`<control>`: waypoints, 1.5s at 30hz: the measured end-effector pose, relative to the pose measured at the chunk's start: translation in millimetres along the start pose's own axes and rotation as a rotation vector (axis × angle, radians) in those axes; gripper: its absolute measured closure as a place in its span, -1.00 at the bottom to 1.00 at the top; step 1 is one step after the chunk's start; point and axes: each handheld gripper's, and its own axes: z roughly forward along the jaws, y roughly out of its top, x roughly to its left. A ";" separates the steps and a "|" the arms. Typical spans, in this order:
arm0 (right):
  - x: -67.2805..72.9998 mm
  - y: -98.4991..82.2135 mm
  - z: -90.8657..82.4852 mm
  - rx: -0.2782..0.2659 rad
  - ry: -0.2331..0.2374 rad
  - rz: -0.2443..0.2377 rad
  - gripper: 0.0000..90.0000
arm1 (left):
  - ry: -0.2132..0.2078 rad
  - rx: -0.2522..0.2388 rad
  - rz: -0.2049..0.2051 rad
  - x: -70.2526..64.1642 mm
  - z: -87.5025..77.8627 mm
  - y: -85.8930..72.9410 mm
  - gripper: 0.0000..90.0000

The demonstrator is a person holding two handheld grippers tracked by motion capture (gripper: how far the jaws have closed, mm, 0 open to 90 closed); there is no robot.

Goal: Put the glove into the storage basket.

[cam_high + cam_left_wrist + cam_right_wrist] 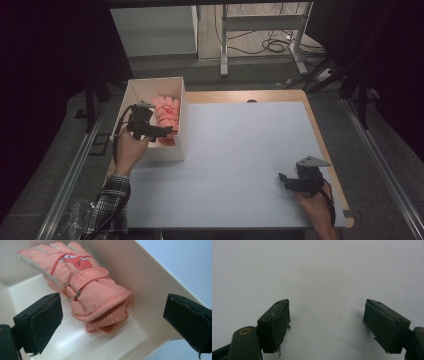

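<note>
Okay, left gripper [167, 131] is poised over the white box [131, 95] at the table's far-left corner, jaws spread wide, nothing between them. In the left gripper view the pink glove [86, 287] lies just ahead of the jaws, on the box floor, centred roughly between them. Its knit cuff points toward the gripper and its fingers away, toward the far end of the box. A strap with a small metal buckle runs across the wrist, and there's a red patch on the back of the glove. From that camera, one jaw sits inside the box over the floor and the other is out past the side wall, so the jaws straddle the wall. No contact with the glove that I can see. From above, the glove [166, 111] lies along the box's right-hand side, just beyond the jaw tips.

Right gripper [283, 180] is well apart from all that, near the table's near-right corner, held low over the white table surface [240, 150]. Its jaws are also wide apart and empty, with bare tabletop ahead of them in the right gripper view. Grey plate on its top is visible.

The left hand's sleeve [111, 202] is plaid.
</note>
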 end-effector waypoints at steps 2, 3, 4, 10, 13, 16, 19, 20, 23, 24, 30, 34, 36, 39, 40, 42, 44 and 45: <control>0.0 0.0 0.0 0.000 0.000 0.000 -0.52 | -0.004 -0.004 0.009 -3.1 -2.7 0.7 -0.94; 0.0 0.0 0.0 0.000 0.000 0.000 -0.52 | -0.012 -0.012 0.013 -5.3 -4.5 1.1 -0.94; 0.0 0.0 0.0 0.000 0.000 0.000 -0.52 | -0.017 -0.015 0.015 -6.6 -5.6 1.4 -0.94; 0.0 0.0 0.0 0.000 0.000 0.000 -0.52 | -0.051 -0.030 0.036 -17.9 -10.4 3.8 -0.94; 0.0 0.0 0.0 0.000 0.000 0.000 -0.52 | -0.056 -0.044 0.048 -23.7 -12.5 5.4 -0.93; 0.0 0.0 0.0 0.000 0.000 0.000 -0.52 | -0.075 -0.052 0.056 -29.2 -14.1 7.2 -0.94; 0.0 0.0 0.0 0.000 0.000 0.000 -0.52 | -0.079 -0.055 0.079 -36.9 -15.2 9.4 -0.94; 0.0 0.0 0.0 0.000 0.000 0.000 -0.52 | -0.083 -0.057 0.082 -38.8 -15.6 10.0 -0.94; 0.0 0.0 0.0 0.000 0.000 0.000 -0.52 | -0.096 -0.065 0.099 -46.1 -16.8 12.7 -0.94; 0.0 0.0 0.0 0.000 0.000 0.000 -0.52 | -0.102 -0.067 0.103 -48.5 -17.0 13.6 -0.94; -0.1 0.0 0.0 0.000 0.001 0.000 -0.52 | -0.131 -0.063 0.135 -63.3 -13.7 18.3 -0.94; -0.1 0.0 0.0 0.000 0.000 0.000 -0.52 | -0.152 -0.062 0.154 -73.1 -10.4 20.5 -0.94; 0.0 0.0 0.0 0.000 0.001 0.001 -0.52 | -0.164 -0.065 0.159 -79.2 -8.1 21.5 -0.94; -0.1 0.0 0.0 0.000 0.001 -0.001 -0.52 | -0.186 -0.069 0.176 -89.7 -4.2 23.4 -0.94; -0.2 0.0 0.0 0.000 0.001 -0.001 -0.52 | -0.191 -0.071 0.179 -92.4 -3.1 23.7 -0.94; -0.2 0.0 0.1 0.000 0.001 -0.001 -0.52 | -0.207 -0.075 0.190 -99.9 -0.1 24.4 -0.94; -0.2 0.0 0.1 0.000 0.001 -0.001 -0.52 | -0.225 -0.080 0.199 -107.6 2.7 24.6 -0.94; -0.2 0.0 0.1 0.000 0.001 -0.001 -0.52 | -0.235 -0.082 0.207 -112.6 4.4 24.5 -0.94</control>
